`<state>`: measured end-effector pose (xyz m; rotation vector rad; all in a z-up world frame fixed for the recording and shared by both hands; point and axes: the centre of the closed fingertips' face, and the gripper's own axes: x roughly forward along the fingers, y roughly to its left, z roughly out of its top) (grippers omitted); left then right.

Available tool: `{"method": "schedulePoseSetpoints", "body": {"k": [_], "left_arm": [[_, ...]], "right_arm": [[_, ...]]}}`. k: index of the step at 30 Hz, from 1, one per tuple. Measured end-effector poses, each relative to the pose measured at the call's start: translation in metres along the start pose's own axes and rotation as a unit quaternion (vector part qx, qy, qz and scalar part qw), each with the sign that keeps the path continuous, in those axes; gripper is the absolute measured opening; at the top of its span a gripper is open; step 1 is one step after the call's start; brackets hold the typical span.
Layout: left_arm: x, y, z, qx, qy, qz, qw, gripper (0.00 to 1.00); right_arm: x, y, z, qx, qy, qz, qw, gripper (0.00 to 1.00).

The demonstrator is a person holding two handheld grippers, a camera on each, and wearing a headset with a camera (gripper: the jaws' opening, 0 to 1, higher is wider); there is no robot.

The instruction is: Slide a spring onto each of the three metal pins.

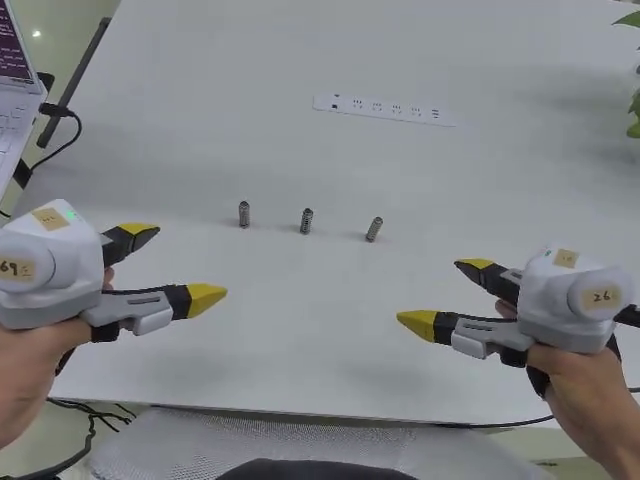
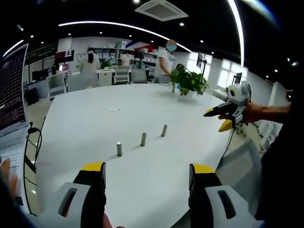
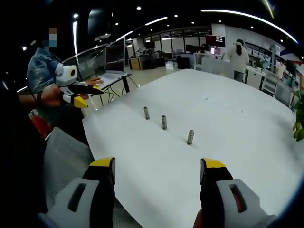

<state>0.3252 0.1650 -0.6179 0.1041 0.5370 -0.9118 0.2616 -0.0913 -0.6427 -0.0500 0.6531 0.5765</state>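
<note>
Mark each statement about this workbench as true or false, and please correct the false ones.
1. Three metal pins stand in a row on the white table. True.
2. The left tongs grip one of the pins. False: they are open, hold nothing and are apart from the pins.
3. The right tongs are open and empty. True.
4. The power strip lies between the tongs and the pins. False: it lies beyond the pins, on the far side from the person.
5. A laptop sits at the table's left edge. True.
</note>
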Motion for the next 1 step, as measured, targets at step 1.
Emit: {"method": "schedulePoseSetpoints", "body": {"k": [1], "left_arm": [[-0.0003, 0.0002, 0.0001, 0.0, 0.0, 0.0, 1.0, 0.68]], "right_arm": [[-0.0001, 0.0001, 0.0005, 0.0, 0.0, 0.001, 1.0, 0.72]]}}
